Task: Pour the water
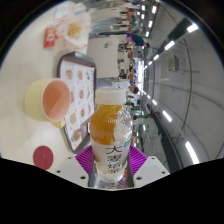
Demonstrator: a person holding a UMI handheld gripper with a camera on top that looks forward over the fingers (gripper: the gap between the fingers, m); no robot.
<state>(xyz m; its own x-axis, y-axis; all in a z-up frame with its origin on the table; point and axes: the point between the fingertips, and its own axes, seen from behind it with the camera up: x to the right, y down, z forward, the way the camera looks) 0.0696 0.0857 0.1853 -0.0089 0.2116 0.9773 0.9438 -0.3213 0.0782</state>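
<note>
A clear bottle [110, 135] with an orange cap and a white label stands upright between my fingers, filled with pale yellow drink. My gripper [110, 165] is shut on the bottle, with a purple pad [84, 158] pressed on each side of its lower body. An orange cup [49, 100] with a pale rim lies to the left of the bottle, its opening facing me, on the white table [40, 60].
A tray [78, 85] with round brown items lies beyond the bottle, just right of the cup. A small dark red disc [42, 156] sits near my left finger. Snack packets [62, 35] lie farther back on the table. Shelves and ceiling lights fill the right side.
</note>
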